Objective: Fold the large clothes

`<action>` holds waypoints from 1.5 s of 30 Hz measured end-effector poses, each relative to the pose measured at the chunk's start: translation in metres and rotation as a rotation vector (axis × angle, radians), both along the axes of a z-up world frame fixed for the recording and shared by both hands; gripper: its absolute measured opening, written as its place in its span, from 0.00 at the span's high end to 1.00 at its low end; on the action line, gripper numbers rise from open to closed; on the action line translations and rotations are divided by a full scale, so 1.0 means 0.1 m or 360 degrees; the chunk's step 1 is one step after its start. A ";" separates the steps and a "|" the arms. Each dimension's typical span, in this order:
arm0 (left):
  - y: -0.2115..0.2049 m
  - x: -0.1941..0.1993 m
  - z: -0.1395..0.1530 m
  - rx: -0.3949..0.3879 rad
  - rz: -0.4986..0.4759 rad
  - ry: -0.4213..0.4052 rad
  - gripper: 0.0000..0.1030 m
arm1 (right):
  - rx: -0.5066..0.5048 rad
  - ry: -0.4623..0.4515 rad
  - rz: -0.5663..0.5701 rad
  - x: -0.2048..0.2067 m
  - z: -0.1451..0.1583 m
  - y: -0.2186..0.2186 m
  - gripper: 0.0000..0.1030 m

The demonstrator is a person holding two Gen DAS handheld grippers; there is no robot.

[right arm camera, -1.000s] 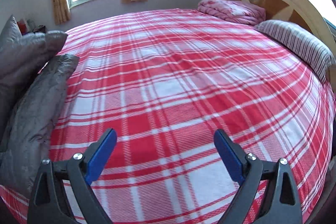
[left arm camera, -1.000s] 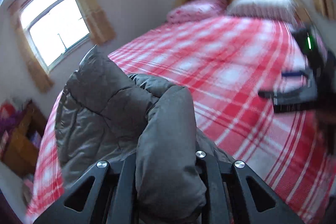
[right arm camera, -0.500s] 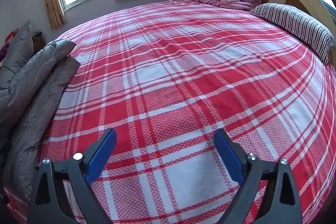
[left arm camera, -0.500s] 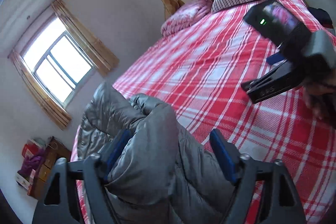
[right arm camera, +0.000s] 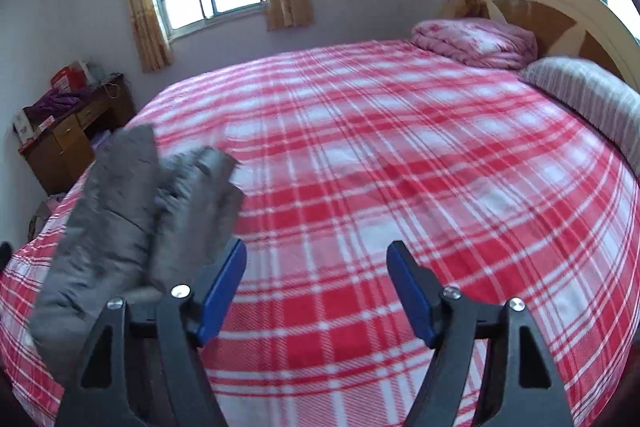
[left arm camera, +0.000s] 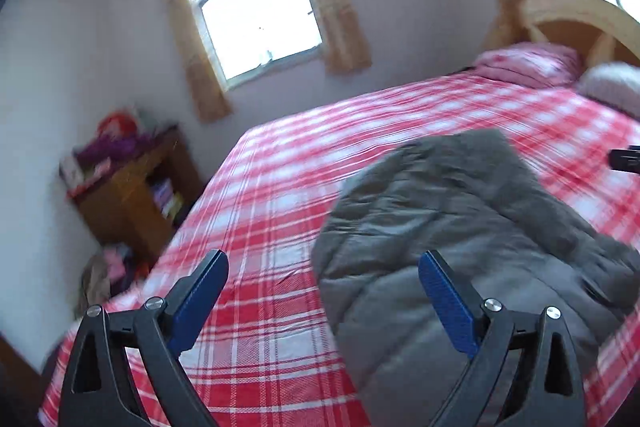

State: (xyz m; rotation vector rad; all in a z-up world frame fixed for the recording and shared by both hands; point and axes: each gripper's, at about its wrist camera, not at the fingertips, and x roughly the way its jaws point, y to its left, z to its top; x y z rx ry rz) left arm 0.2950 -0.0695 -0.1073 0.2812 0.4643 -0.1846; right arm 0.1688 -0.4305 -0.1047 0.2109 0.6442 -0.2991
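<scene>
**A:** On the red plaid bed (right arm camera: 400, 167), our grey puffer jacket (left arm camera: 460, 227) lies bunched near the foot-side edge, in front of the wooden cabinet (right arm camera: 68, 143) by the wall. Our left gripper (left arm camera: 324, 291) has just been opening: its blue pads (left arm camera: 444, 303) stand wide apart with nothing between them, one over the jacket's edge, the other over bare blanket.

**B:** And our right gripper (right arm camera: 316, 287) is unclenched too, though its jaws have just been closing a little. Nothing sits between them but plaid. The jacket (right arm camera: 132, 219) shows just to the left of it, humped and rumpled.

**A:** How do we expect it to handle?

**B:** We judge it light for its bulk, soft and springy. The quilted shell looks slick, so a shallow pinch could slide off, and trapped air may push a fold back open.

**A:** So where do we take hold?

**B:** We would pinch a doubled edge, at a hem, cuff or shoulder seam, where the fabric is thinner and firmer than the padded panels. One gripper at each end of the same edge, we think. Which edge is which we cannot tell from here; the heap is blurred.
</scene>
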 end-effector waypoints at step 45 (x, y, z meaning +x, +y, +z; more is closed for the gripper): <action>-0.48 0.91 -1.29 -0.0347 -0.0070 0.0659 0.01 | 0.0326 0.0255 0.0126 1.26 -1.17 0.32 0.21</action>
